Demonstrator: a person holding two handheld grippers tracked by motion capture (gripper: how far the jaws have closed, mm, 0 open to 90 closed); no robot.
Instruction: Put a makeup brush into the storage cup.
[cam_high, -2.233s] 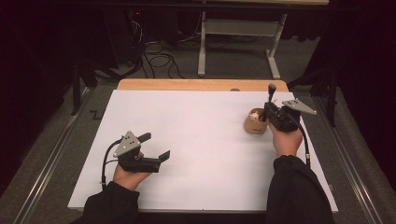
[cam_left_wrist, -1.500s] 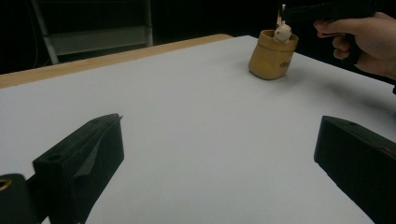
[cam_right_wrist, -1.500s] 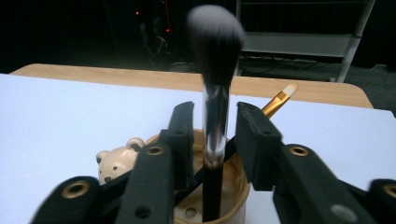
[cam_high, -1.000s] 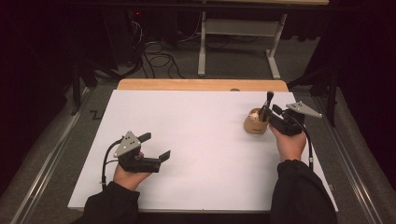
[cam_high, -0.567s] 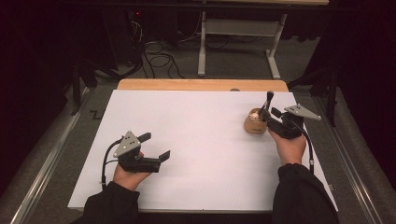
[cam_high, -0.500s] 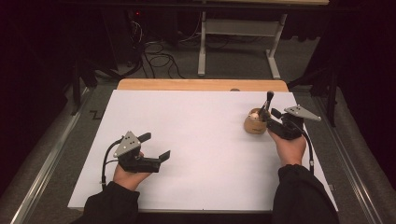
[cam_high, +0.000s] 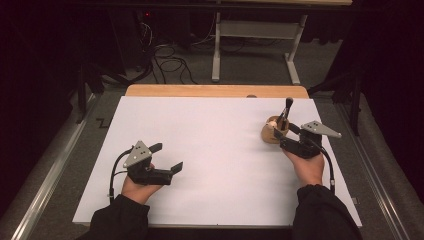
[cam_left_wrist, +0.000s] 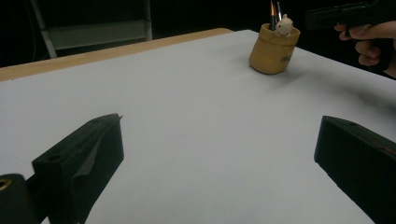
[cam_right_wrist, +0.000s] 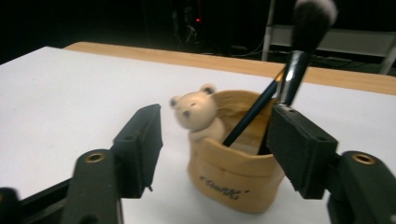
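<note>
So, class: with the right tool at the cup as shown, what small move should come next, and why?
Probably draw the right tool back from the cup. Its jaws have just been opening, and the makeup brush already stands in the cup beside one jaw, seemingly released.

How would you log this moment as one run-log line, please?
right gripper: jaws just opening, apart from brush | brush: standing in bear cup | left gripper: open, idle on table

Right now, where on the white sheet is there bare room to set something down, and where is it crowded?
Bare: the wide middle between the left gripper and the tan holder, plus the far-left stretch up to the wooden edge. Crowded: the right side, where the right gripper stands open by the holder and its brush.
</note>
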